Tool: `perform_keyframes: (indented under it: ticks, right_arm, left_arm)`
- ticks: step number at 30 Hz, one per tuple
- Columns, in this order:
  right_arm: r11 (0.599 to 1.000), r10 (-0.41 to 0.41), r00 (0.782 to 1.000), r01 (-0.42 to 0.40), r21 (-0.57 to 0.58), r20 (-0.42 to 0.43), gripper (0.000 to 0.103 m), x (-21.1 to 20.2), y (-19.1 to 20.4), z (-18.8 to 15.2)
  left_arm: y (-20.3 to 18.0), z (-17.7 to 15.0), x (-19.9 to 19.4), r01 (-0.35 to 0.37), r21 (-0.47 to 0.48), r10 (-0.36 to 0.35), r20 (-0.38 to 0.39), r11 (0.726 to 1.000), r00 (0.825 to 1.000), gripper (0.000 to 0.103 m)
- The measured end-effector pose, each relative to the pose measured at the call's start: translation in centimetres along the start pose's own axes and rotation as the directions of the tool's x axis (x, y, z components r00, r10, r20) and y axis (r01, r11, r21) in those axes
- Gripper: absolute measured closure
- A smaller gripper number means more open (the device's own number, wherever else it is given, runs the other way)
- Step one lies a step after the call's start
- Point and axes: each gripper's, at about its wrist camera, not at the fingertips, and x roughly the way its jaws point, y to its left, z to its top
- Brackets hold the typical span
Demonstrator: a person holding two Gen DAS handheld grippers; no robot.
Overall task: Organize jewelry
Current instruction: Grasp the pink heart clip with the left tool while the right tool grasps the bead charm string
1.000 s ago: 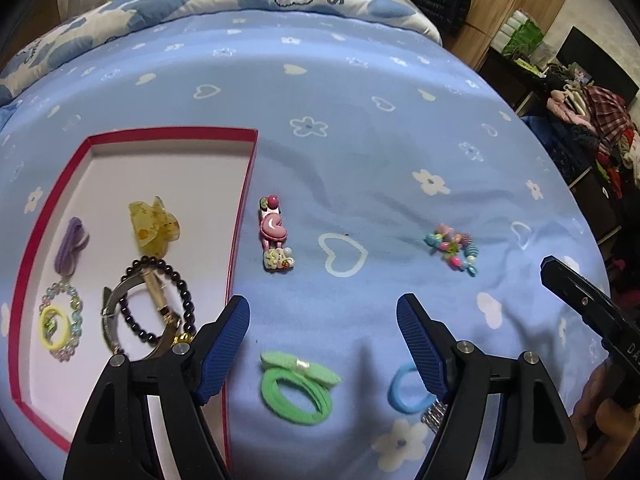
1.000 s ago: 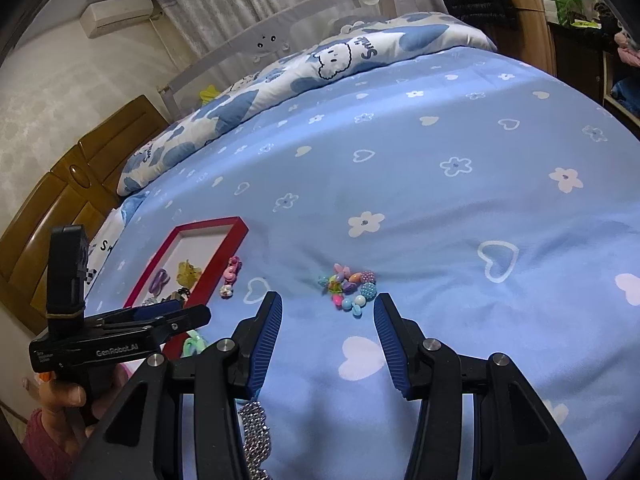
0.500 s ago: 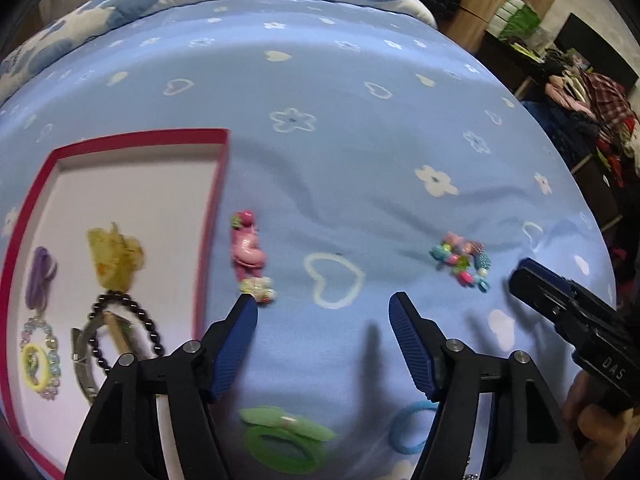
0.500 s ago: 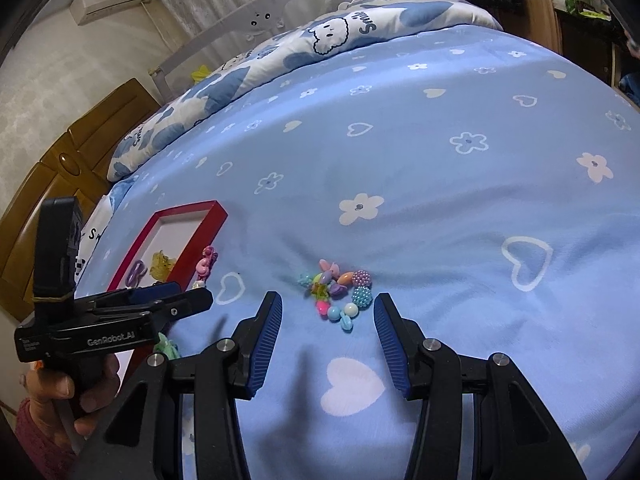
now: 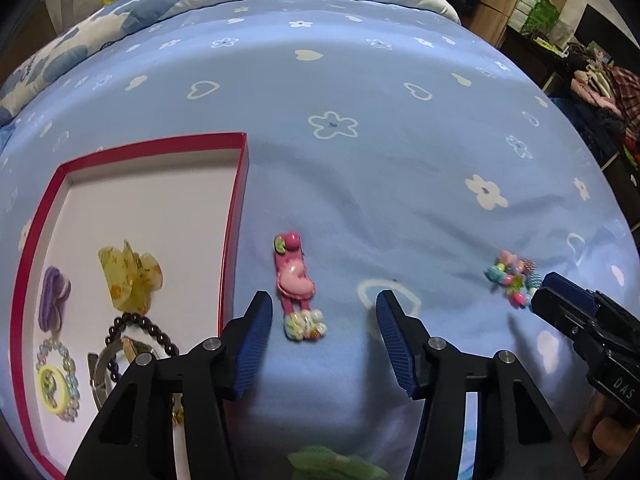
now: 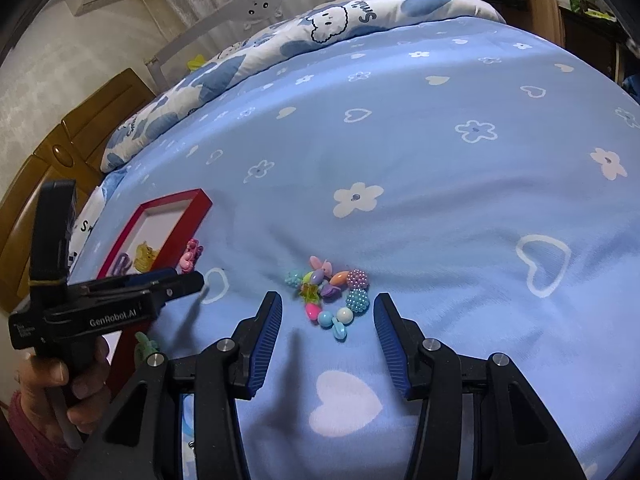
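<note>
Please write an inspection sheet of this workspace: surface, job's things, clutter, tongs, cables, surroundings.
Surface: blue bedsheet with white hearts and flowers, lightly wrinkled.
Job's things: red tray at the left holds a yellow bow, purple hair tie, black bead bracelet and pastel bead ring. On the sheet: pink hair clip, colourful bead bracelet, green hair tie at the bottom edge.
Clutter: nothing seen.
Tongs: left tongs open, just before the pink clip; right tongs open, just before the bead bracelet; both empty.
Cables: nothing seen.
Surroundings: cartoon pillow, wooden furniture, clothes pile.
</note>
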Motion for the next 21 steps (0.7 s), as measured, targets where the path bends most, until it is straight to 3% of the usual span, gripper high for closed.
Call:
perform_keyframes:
  ticks: [8,10,12,13,17,21]
  right_arm:
    - [0.998,-0.037,0.999,0.036,-0.046,-0.018,0.056,1.6,0.5,0.2]
    - [0.997,-0.054,0.998,0.052,-0.058,-0.022,0.062,1.9,0.6,0.2]
    - [0.995,-0.07,0.997,0.068,-0.069,-0.026,0.067,2.2,0.6,0.1]
    - [0.994,-0.081,0.996,0.079,-0.074,-0.024,0.072,2.2,0.6,0.1]
    - [0.991,-0.106,0.994,0.105,-0.078,-0.013,0.086,2.0,0.6,0.1]
    - [0.992,-0.095,0.995,0.095,-0.078,0.003,0.086,1.3,0.8,0.0]
  left_arm:
    - [-1.3,0.7,1.6,-0.037,0.075,0.04,-0.037,0.997,0.999,0.05]
    - [-1.2,0.9,1.7,-0.041,0.071,0.044,-0.036,0.997,0.998,0.057]
    - [-0.8,1.0,1.9,-0.037,0.058,0.039,-0.038,0.998,0.999,0.077]
    - [-0.7,1.1,1.9,-0.032,0.053,0.034,-0.038,0.998,0.999,0.082]
    - [-0.6,0.9,1.5,-0.016,0.056,0.017,-0.018,0.998,1.0,0.085]
    - [-0.7,0.5,0.1,-0.001,0.06,0.0,0.017,0.998,1.0,0.085]
